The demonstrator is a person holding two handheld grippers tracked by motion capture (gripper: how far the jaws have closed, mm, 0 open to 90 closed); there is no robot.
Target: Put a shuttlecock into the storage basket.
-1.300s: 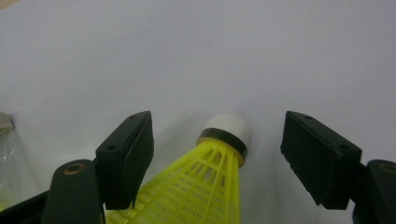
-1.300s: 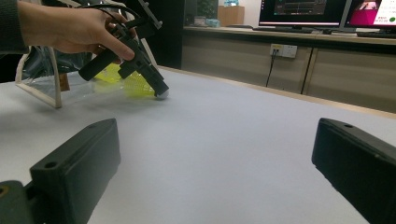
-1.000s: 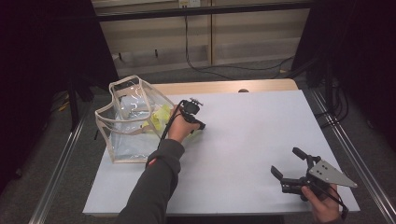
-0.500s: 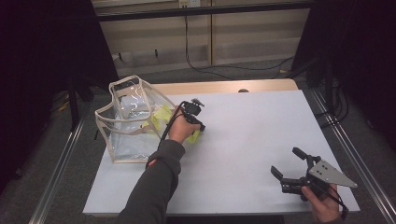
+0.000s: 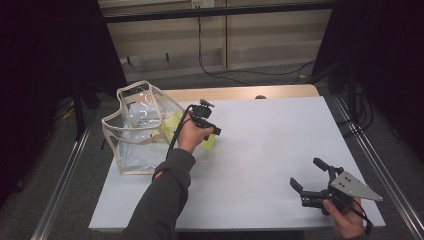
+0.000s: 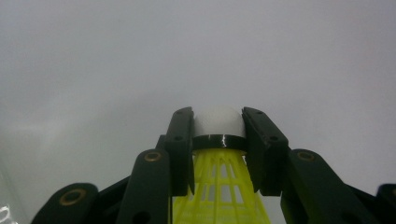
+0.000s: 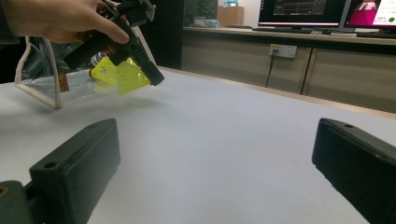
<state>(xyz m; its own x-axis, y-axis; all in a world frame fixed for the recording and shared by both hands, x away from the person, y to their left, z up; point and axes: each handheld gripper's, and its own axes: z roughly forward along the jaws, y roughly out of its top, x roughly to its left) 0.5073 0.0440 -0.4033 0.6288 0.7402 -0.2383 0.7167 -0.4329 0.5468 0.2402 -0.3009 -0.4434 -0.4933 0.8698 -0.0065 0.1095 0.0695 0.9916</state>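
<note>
Layout on the table: bag at the left, grippers left and right.

The bag stood on the table's left part, near the far edge. Just right of the bag, the left gripper held a shuttlecock between its jaws, above the tabletop. The right gripper was well apart, near the table's front right corner. A cable lay on the floor behind the table.
</note>
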